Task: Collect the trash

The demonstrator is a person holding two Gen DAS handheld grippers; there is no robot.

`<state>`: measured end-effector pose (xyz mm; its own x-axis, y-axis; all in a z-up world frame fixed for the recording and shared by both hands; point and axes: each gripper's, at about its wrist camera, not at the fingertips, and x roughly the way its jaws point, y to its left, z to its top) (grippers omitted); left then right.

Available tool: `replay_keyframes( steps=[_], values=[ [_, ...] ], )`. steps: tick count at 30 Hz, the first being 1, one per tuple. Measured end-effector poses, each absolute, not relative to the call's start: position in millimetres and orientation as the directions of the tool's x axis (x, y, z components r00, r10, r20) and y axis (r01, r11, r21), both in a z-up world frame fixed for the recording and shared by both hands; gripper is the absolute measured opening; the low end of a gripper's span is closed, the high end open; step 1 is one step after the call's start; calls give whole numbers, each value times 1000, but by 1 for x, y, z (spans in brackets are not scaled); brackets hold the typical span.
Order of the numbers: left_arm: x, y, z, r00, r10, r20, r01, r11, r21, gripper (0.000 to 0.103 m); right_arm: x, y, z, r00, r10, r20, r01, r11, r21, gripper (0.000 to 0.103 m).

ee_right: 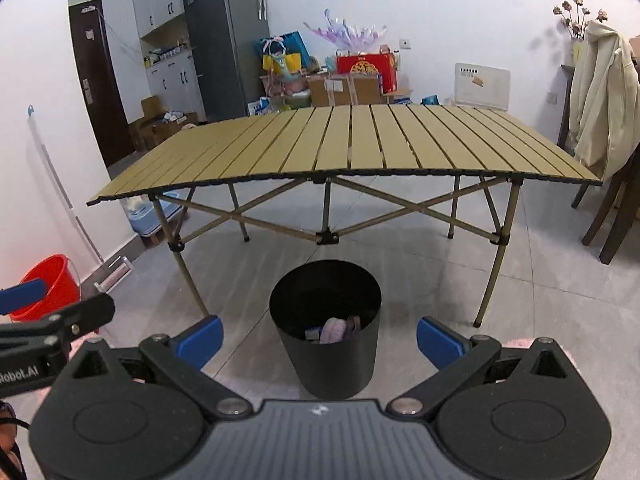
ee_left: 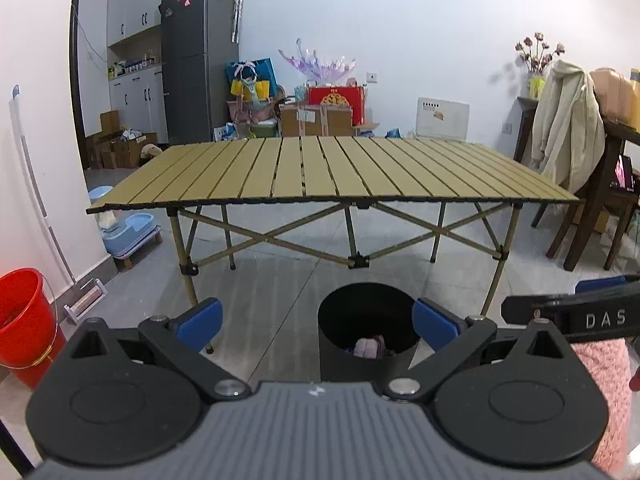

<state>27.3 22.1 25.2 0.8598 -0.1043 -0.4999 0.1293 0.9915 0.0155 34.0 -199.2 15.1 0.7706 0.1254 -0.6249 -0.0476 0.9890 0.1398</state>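
Two claws sit spread wide in front of you, both empty: your left claw point(ee_left: 316, 326) and your right claw point(ee_right: 319, 340), blue pads well apart and touching nothing. Between the pads stands the black trash bin point(ee_right: 325, 360) on the bare grey tiled floor point(ee_right: 480, 280), with crumpled pinkish trash point(ee_right: 335, 330) lying at its bottom. Open floor runs all round the bin. Beyond it the slatted folding counter point(ee_right: 344, 140) shows its near edge, nothing on its top. A red bucket point(ee_left: 22, 320) stands by the left wall.
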Motion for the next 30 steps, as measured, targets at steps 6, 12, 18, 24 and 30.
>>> replay_keyframes(
  steps=[6,12,18,24,30],
  values=[
    [30,22,20,845,-104,-524,132,991,16,103,36,-196,13,758,117,-641,-37,990,138,103],
    [28,22,19,841,-104,-532,133,991,18,103,38,-196,12,748,116,-653,-31,990,140,103],
    [29,22,18,840,-103,-533,131,991,15,103,39,-194,12,745,114,-657,-31,990,136,103],
    [29,23,18,839,-102,-534,129,992,13,103,39,-194,12,745,114,-658,-32,990,136,103],
    [30,23,18,840,-102,-533,129,992,13,103,39,-194,12,744,112,-659,-31,991,134,103]
  ],
)
